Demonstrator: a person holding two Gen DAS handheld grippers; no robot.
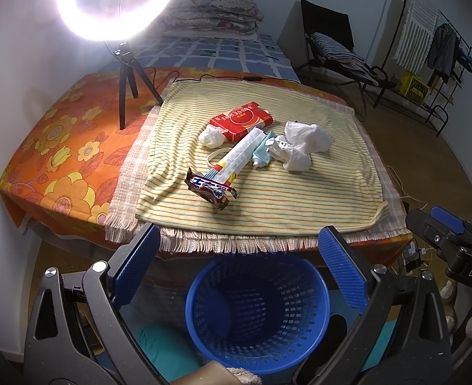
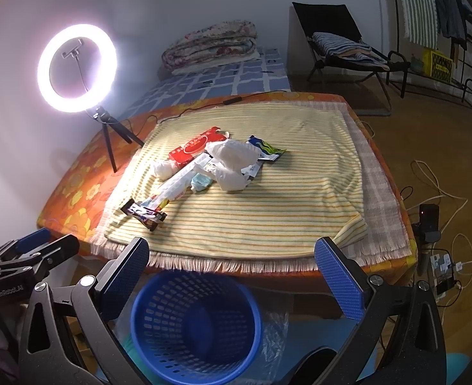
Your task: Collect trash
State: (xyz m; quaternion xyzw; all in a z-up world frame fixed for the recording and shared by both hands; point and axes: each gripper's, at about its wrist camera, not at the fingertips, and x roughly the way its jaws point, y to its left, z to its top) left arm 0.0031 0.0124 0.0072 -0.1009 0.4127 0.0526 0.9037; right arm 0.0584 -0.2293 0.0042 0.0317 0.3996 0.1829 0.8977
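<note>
- left gripper (image 1: pixel 239 269) has its jaws wide apart and holds nothing; it hangs off the near edge of the table, with the blue bin (image 1: pixel 257 304) right below and between its fingers.
- ahead and a little left of that gripper, the dark wrapper (image 1: pixel 211 190) is the closest piece of trash, lying on the striped cloth (image 1: pixel 268 211).
- just beyond the wrapper, the long tube (image 1: pixel 239 155) runs away towards the red pack (image 1: pixel 242 119); a small white wad (image 1: pixel 212 137) sits to the tube's left.
- ahead and to the right lie a pale blue tube (image 1: pixel 263 154) and crumpled tissues (image 1: pixel 300 142), touching one another.
- right gripper (image 2: pixel 232 276) is also spread open and empty, level with the left one, the bin below and to its left.
- a green-blue sachet (image 2: pixel 266 150) shows behind the tissues from this side.
- judgement: collecting has not started; the bin looks empty and all trash is on the cloth.
- next move calls for reaching forward to one piece, likely the wrapper, and closing on it without snagging the cloth.
</note>
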